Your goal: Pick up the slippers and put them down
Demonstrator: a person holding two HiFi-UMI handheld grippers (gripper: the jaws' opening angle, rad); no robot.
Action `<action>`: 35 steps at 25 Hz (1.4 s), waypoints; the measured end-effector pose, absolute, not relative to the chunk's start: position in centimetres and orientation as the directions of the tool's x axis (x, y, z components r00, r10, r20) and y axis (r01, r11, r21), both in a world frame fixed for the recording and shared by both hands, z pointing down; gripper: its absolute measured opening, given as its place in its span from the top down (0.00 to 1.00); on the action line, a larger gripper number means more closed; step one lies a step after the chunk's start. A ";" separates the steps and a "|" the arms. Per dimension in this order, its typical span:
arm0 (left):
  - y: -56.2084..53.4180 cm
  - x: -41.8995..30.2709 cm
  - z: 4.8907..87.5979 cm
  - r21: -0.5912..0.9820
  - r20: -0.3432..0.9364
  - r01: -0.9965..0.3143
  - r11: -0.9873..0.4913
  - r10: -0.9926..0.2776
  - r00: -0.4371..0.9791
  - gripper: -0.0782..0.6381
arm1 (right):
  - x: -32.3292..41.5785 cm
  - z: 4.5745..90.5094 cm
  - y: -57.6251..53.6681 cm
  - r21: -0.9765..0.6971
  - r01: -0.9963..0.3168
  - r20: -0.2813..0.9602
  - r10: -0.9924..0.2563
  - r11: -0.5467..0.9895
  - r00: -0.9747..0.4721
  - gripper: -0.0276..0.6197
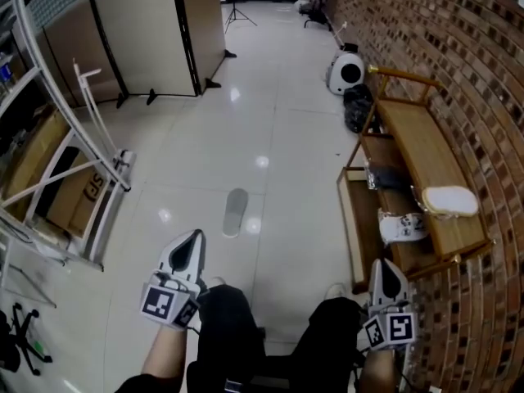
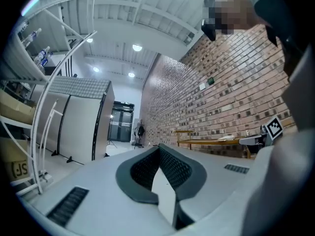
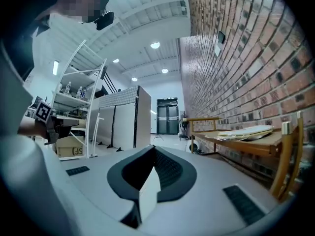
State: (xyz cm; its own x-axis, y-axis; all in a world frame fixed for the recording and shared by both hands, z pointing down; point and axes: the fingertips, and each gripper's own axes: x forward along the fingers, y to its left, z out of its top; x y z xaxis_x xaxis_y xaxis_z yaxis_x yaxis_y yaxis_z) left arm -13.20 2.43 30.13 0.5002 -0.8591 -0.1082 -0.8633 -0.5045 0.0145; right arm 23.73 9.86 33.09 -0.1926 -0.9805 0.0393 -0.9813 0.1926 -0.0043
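Observation:
One white slipper lies on the top board of a wooden shoe rack against the brick wall; it also shows pale and flat in the right gripper view. A second white slipper sits on the rack's lower shelf, behind a dark pair. A grey slipper-shaped thing lies on the glossy floor ahead. My left gripper is shut and empty, held level over the floor just short of the grey thing. My right gripper is shut and empty beside the rack's near end.
A round white appliance and a black bag stand beyond the rack. A folding partition is at the far left. A metal shelving frame with a cardboard box lines the left side. The person's dark-trousered legs are below.

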 end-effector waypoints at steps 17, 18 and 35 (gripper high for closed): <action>-10.3 -4.9 26.3 -0.036 -0.133 -0.744 -0.667 -0.734 0.666 0.89 | 28.6 28.1 2.6 0.024 -0.998 -0.052 -0.996 0.065 -0.066 0.94; -10.8 -4.3 26.1 -0.040 -0.135 -0.731 -0.681 -0.722 0.679 0.89 | 28.8 27.8 2.8 0.024 -0.999 -0.059 -0.997 0.049 -0.050 0.94; -8.1 16.3 25.3 0.006 -0.084 -0.346 -0.938 -0.345 0.935 0.89 | 38.4 24.7 18.5 0.045 -0.931 -0.105 -0.929 -0.361 0.355 0.94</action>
